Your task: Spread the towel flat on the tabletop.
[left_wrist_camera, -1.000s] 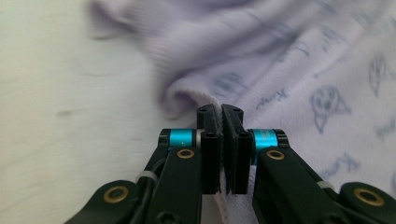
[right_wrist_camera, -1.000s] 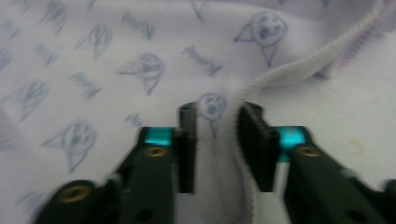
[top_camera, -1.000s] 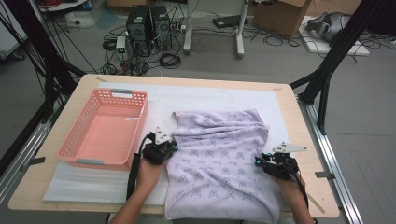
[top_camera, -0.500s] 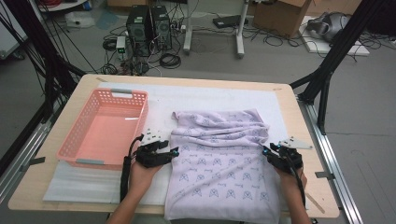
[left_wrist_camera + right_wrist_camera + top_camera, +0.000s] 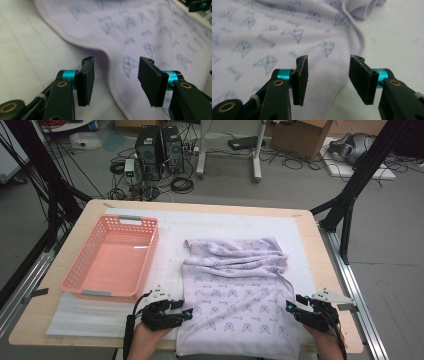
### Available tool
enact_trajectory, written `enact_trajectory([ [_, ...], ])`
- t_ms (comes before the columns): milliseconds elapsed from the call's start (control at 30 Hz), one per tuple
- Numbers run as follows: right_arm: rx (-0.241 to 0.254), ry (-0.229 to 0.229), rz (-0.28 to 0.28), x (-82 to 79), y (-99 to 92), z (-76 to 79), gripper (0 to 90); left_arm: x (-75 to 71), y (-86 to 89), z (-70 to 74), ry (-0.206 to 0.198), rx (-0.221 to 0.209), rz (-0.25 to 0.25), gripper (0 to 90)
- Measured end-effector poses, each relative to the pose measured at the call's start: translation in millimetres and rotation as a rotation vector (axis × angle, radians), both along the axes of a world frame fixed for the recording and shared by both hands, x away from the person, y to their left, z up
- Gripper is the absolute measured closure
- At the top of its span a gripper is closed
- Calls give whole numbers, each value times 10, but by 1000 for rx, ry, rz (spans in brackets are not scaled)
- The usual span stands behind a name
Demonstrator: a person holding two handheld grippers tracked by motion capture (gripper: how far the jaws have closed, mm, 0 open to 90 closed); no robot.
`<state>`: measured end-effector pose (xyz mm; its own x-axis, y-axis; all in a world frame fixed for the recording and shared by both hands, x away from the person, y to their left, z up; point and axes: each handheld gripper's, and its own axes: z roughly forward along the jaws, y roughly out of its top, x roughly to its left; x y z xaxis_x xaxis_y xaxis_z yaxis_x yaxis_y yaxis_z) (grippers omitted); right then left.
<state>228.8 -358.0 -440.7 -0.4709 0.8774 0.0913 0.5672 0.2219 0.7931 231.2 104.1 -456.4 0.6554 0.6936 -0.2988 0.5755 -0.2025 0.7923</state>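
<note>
Lilac cloth point(image 5: 235, 295) flat on table's point(image 5: 320, 250) near middle, long axis near-far. Left gripper point(image 5: 186, 312) at near-left hem, right gripper point(image 5: 291, 305) at near-right hem; both released, jaws straddling edges, equally near.

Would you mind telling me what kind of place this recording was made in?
Probably a robotics lab or data-collection workspace: computer towers with loose cables stand on the floor, a black frame surrounds the wooden table, and cardboard boxes sit behind.
</note>
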Motion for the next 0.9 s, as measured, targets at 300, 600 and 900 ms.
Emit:
enact_trajectory([
  [300,-32,47,44,-174,56,-90,509,-266,200,87,-52,100,116,878],
  [600,-92,60,145,-282,263,-42,850,-454,454,-22,-44,53,117,841],
  [900,-72,80,113,-687,-46,-28,685,-419,329,-13,-65,-4,104,585],
])
